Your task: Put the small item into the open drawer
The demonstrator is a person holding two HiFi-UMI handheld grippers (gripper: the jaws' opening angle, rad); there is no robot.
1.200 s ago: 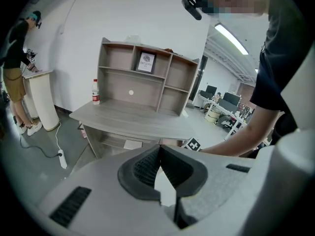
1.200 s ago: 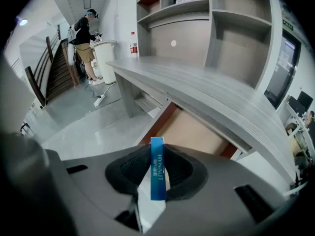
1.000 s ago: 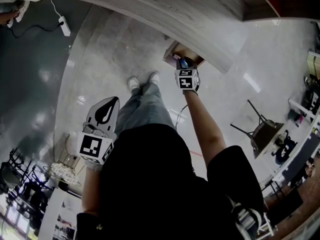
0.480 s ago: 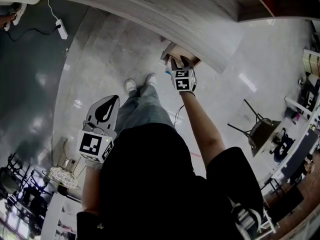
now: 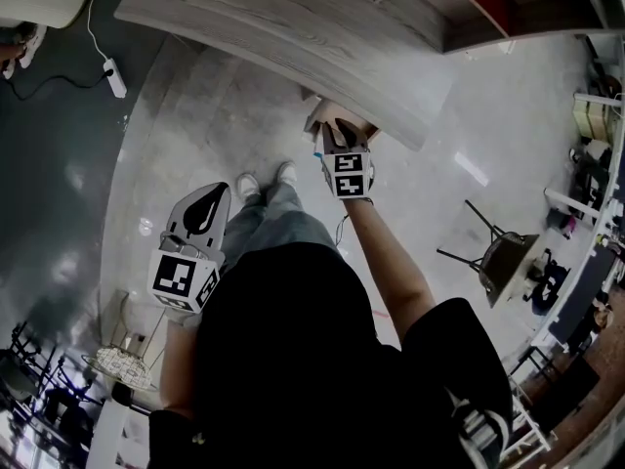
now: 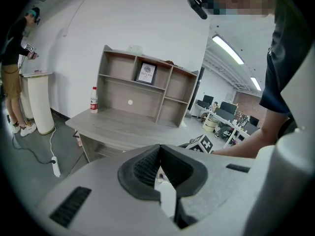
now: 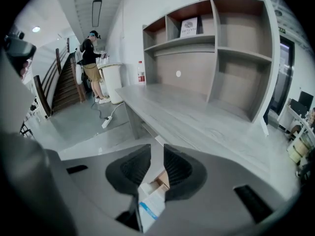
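The small item [image 7: 150, 206], a white packet with a blue stripe, lies in the open drawer [image 7: 161, 179] under the grey desk [image 7: 197, 117]; I see it through the gap of my right gripper [image 7: 157, 149]. That gripper's jaws are closing, apart from the item, with nothing between the pads. In the head view the right gripper [image 5: 337, 128] hovers just over the drawer [image 5: 314, 115] at the desk's [image 5: 293, 37] near edge. My left gripper [image 5: 205, 199] hangs by the person's left hip, shut and empty; in its own view the left gripper [image 6: 159, 149] points at the desk [image 6: 118, 124].
A shelf unit [image 6: 147, 90] and a water bottle [image 6: 93, 100] stand on the desk. A power strip [image 5: 110, 76] with its cable lies on the floor at left. A chair [image 5: 508, 257] stands at right. Another person [image 7: 91, 63] stands by a white pedestal [image 7: 112, 82].
My right gripper held the small item over the drawer, opened wide and let it go, and now its jaws have narrowed again. The left gripper has stayed put.
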